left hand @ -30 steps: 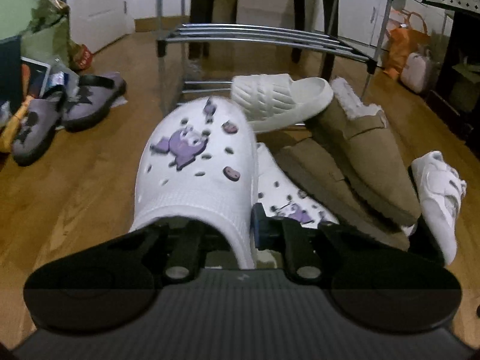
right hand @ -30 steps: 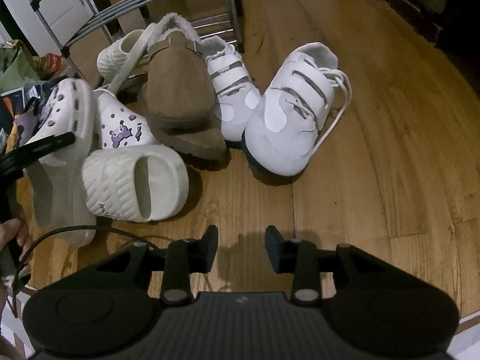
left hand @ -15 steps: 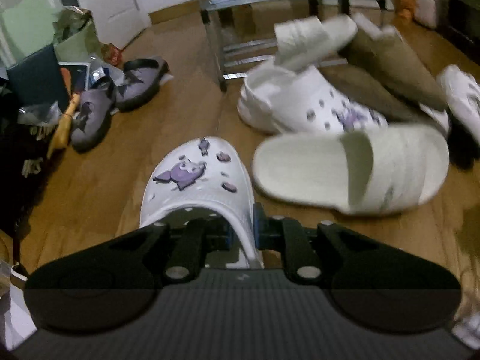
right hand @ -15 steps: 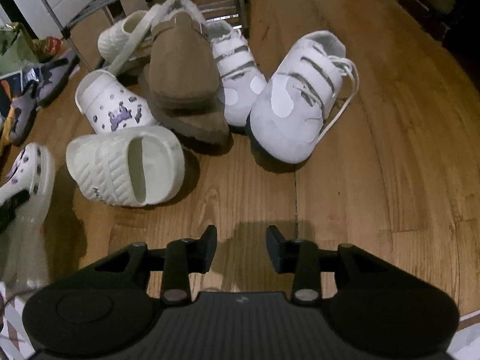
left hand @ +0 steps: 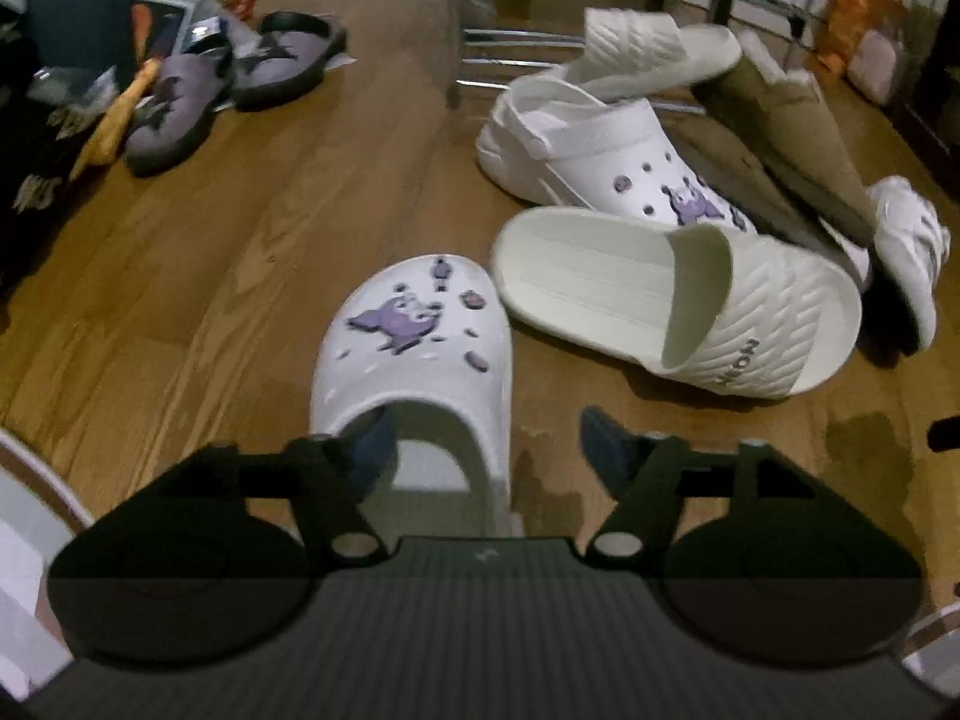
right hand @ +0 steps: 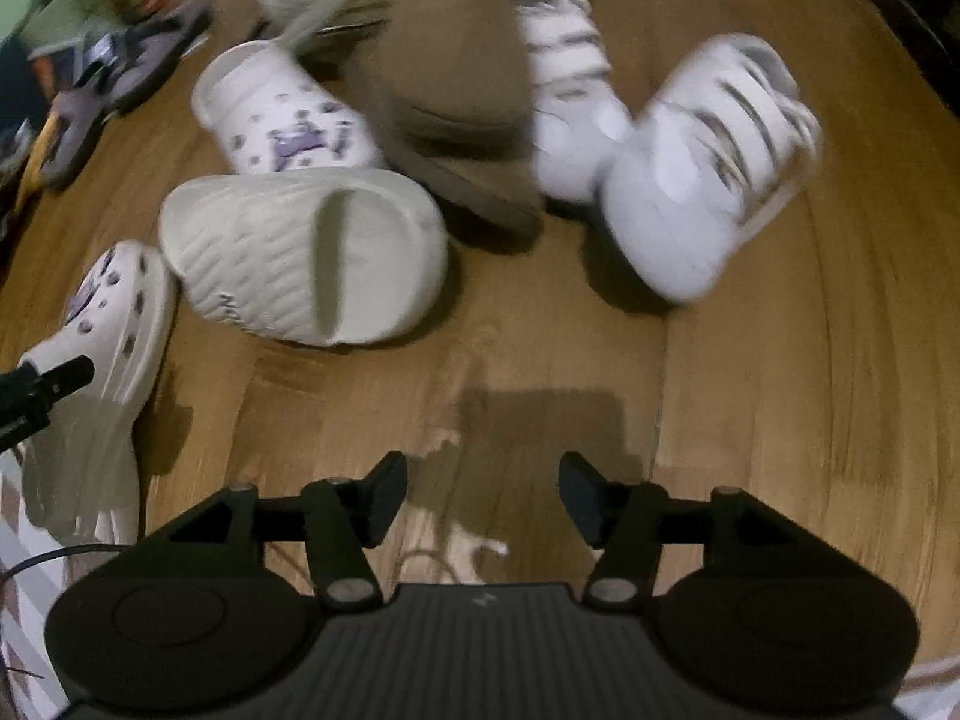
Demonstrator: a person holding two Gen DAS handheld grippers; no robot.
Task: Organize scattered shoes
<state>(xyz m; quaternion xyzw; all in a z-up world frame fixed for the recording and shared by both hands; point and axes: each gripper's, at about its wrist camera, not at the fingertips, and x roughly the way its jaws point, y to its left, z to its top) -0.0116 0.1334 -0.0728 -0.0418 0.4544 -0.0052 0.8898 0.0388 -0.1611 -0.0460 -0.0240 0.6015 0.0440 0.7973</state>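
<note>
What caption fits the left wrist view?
Left gripper, jaws just opened, over a white charm-studded clog on the wooden floor.

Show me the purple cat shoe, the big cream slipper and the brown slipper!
purple cat shoe (left hand: 414,330), left wrist view, toe top.
cream slipper (left hand: 762,324), left wrist view, ribbed strap.
brown slipper (right hand: 444,48), right wrist view, suede upper.

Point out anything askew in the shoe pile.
The tan slippers lie tipped on their sides, and one cream slide leans on the white clog. Its mate lies apart on the floor.
</note>
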